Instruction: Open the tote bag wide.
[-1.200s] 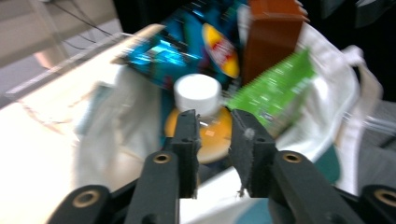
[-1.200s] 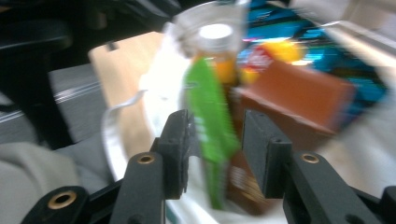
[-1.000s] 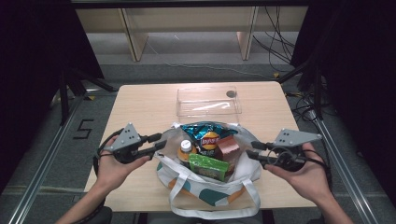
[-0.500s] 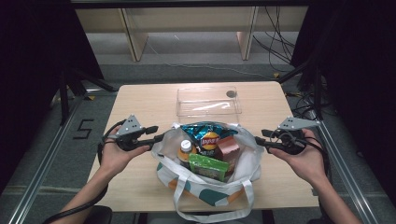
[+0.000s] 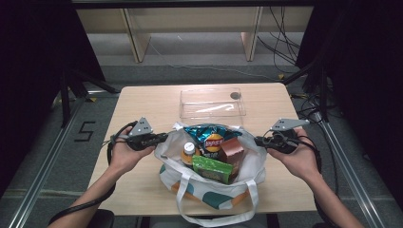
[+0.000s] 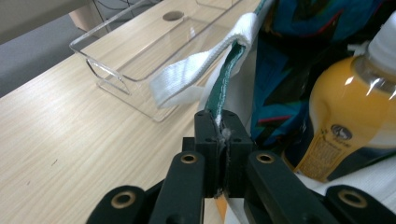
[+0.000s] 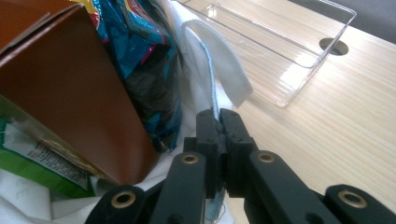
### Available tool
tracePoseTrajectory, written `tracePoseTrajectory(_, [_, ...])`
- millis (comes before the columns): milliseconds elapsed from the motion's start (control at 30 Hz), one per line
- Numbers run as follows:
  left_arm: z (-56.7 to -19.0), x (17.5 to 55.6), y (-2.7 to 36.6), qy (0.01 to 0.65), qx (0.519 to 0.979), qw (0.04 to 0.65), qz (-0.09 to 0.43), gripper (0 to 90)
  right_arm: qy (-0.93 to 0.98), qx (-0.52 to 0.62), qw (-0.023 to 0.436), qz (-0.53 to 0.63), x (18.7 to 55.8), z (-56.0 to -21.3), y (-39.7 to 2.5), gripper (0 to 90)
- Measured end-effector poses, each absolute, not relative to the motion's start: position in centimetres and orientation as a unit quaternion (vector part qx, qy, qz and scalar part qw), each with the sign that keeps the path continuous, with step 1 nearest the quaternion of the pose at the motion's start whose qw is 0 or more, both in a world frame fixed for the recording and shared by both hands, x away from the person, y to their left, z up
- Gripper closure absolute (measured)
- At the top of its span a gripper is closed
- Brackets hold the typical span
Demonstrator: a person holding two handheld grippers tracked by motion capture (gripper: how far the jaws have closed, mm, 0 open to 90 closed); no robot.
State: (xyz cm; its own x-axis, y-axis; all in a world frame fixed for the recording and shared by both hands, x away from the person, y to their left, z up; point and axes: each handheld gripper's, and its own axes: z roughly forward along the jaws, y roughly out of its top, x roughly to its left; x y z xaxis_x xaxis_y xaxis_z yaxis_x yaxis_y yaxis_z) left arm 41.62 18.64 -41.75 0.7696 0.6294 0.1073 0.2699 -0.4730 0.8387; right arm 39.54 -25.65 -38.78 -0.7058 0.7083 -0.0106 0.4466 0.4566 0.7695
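While the tote bag [image 5: 209, 190] is sitting at the near-centre of the table [image 5: 142, 104], we are gripping its rim on both sides. We are holding the left gripper [image 5: 164, 138] with its jaws pressed fully together on the bag's left edge — the left gripper view is showing the green-trimmed fabric [image 6: 224, 88] pinched between them, with a white handle strap [image 6: 196, 74] looping just beyond. We are holding the right gripper [image 5: 259, 141] the same way: jaws closed tight on the white fabric of the bag's right edge [image 7: 212, 100], a strap loop [image 7: 224, 70] folding over just above.

Inside the bag, the contents are standing packed together. An orange juice bottle [image 6: 355, 107] is sitting just beside the left jaws, and a blue crisp packet [image 5: 211, 137] is crowding the back of the opening. A brown carton [image 7: 70, 84] is leaning close against the right jaws, with a green packet [image 5: 211, 168] lying in front of it. These items are filling the opening between the two grippers.

Beyond the bag, a clear plastic tray [image 5: 211, 102] is resting on the table, near the bag's far rim but apart from it. A second handle [image 5: 214, 216] is hanging over the table's near edge.
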Motion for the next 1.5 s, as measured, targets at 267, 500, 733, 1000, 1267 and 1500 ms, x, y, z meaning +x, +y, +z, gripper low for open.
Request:
tracePoseTrajectory(267, [-44.0, 41.6, 17.6, 0.273, 0.852, 0.392, 0.213, 87.3, 0.838, 0.37, 0.158, 0.369, 39.5, -40.4, -24.7, 88.0])
tracePoseTrajectory(500, [-46.0, 42.6, 16.5, 0.279, 0.855, 0.371, 0.232, 87.2, 0.838, 0.367, 0.183, 0.36, 41.0, -42.1, -24.5, 87.9])
tracePoseTrajectory(733, [-47.1, 42.8, 15.9, 0.278, 0.862, 0.356, 0.232, 87.2, 0.843, 0.373, 0.183, 0.342, 41.9, -43.3, -24.4, 87.9])
tracePoseTrajectory(1000, [-47.1, 43.2, 16.2, 0.314, 0.843, 0.387, 0.204, 86.3, 0.84, 0.38, 0.184, 0.342, 42.0, -44.4, -24.4, 87.9])
tracePoseTrajectory(1267, [-47.3, 43.2, 16.2, 0.304, 0.845, 0.388, 0.207, 86.2, 0.839, 0.385, 0.178, 0.341, 42.3, -45.1, -24.7, 87.9])
tracePoseTrajectory(1500, [-47.0, 42.8, 16.3, 0.312, 0.835, 0.403, 0.207, 80.5, 0.834, 0.382, 0.185, 0.352, 42.3, -45.2, -25.0, 84.4])
